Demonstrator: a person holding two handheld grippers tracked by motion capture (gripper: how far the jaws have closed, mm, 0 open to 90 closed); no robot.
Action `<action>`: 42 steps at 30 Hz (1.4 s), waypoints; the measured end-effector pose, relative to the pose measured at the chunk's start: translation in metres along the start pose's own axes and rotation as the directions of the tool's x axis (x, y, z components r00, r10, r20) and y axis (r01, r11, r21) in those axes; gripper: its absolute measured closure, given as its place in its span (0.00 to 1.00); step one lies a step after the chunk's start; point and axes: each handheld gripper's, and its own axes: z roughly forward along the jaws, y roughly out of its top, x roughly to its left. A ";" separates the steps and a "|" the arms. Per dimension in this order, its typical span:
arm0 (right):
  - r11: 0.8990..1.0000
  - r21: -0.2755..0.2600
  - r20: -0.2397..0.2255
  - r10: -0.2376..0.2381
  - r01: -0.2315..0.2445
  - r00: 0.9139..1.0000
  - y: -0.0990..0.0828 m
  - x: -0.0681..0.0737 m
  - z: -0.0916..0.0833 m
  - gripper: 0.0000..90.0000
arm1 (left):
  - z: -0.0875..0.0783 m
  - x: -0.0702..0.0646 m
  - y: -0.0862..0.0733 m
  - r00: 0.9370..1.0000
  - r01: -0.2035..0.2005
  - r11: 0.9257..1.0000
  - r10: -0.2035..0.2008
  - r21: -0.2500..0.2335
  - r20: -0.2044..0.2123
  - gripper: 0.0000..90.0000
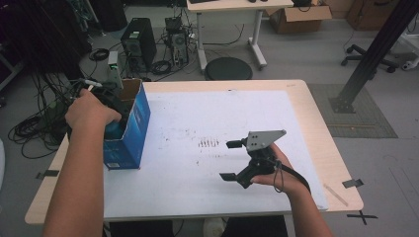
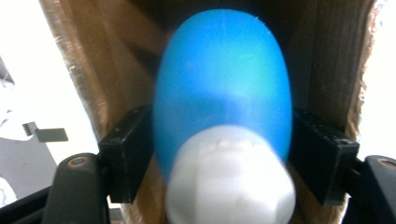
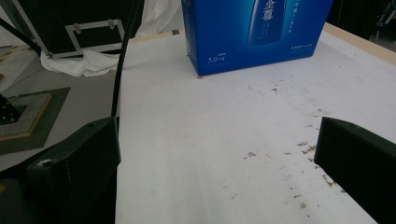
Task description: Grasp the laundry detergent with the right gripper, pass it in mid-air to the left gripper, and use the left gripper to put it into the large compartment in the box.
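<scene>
Cardboard walls close round the blue bottle (image 2: 222,88), which sits white cap towards the camera inside the open-topped blue box (image 1: 132,129) at the desk's (image 1: 296,98) left edge. The left tongs (image 2: 223,154) reach down into the box, their jaws flanking the bottle's sides, but blur hides whether the pads press on it. The right tongs (image 1: 230,160) wait spread and empty over the white sheet (image 3: 210,140), probably kept clear of the box.
</scene>
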 end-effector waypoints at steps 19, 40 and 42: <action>1.000 -0.006 -0.002 -0.020 0.020 1.000 0.007 0.004 -0.004 0.00 | -0.027 -0.003 -0.012 1.000 0.003 0.999 -0.003 -0.050 -0.017 0.24; 1.000 -0.005 0.024 -0.026 0.026 0.999 0.009 0.005 -0.023 0.00 | -0.058 -0.021 -0.019 0.997 -0.058 0.995 0.053 -0.081 -0.063 0.11; 1.000 -0.003 0.027 -0.027 0.027 0.999 0.010 0.005 -0.025 0.01 | -0.061 -0.023 -0.020 0.996 -0.062 0.995 0.057 -0.078 -0.064 0.10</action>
